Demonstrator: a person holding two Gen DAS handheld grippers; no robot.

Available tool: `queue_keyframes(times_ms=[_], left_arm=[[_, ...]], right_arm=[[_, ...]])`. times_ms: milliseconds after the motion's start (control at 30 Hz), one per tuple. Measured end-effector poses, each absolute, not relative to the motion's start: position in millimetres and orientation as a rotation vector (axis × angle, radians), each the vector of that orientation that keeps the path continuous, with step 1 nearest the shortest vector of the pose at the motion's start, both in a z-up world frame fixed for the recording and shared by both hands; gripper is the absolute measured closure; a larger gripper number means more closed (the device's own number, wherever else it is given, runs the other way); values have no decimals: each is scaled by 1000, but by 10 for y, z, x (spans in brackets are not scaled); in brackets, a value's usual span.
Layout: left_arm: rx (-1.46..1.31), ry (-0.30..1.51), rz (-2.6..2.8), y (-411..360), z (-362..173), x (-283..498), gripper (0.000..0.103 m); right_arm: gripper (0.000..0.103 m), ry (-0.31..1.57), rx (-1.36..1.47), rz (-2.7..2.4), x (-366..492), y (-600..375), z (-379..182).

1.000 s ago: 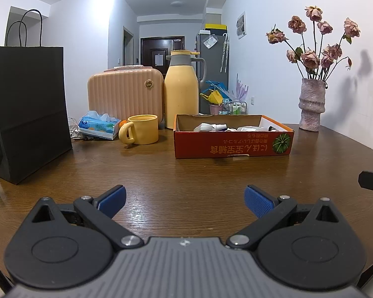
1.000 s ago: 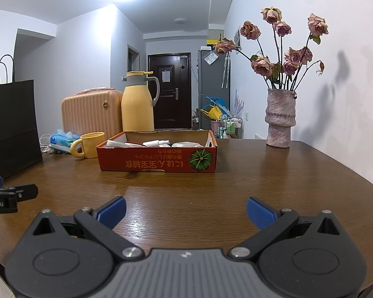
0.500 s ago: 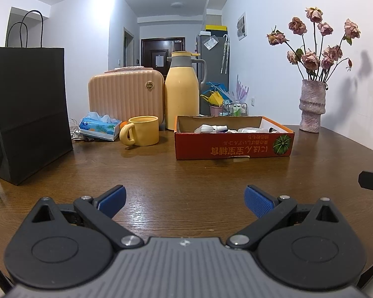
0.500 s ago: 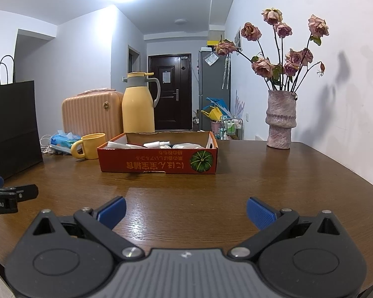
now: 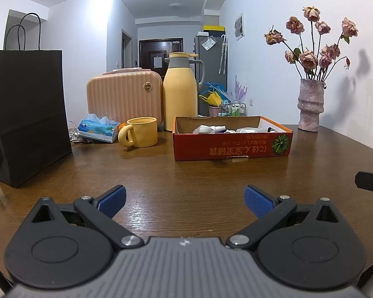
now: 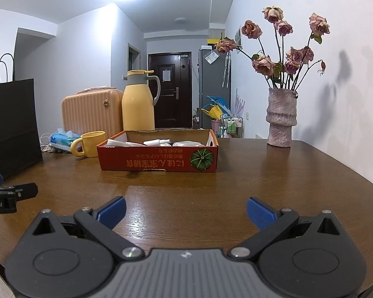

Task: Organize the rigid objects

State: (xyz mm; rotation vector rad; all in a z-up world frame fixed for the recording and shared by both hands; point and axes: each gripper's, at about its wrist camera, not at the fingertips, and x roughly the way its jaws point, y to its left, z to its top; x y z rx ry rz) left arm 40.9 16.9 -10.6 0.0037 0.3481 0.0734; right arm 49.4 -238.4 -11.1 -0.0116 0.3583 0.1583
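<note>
Across the counter (image 5: 186, 173), small white bottles (image 5: 209, 129) are lying in the box (image 5: 232, 149). Your left tongs (image 5: 184, 200) and right tongs (image 6: 185, 211) are gaping empty; those bottles are likely light, slippery, so pinch mid-body.

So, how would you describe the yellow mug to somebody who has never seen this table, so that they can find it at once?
Start from the red cardboard box in the middle of the wooden table. Just left of it, in front of the ribbed peach case and the tall yellow jug, stands the yellow mug. It is the only short, open cup there, and its thick loop handle points left toward the blue tissue pack.
</note>
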Motion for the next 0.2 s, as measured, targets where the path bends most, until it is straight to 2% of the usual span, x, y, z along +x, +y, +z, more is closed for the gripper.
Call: queue_keyframes(times_ms=[200], left_arm=[[7,352,68,156,-120,420,0]], right_arm=[[0,364,-13,159,534,-2389,-122]])
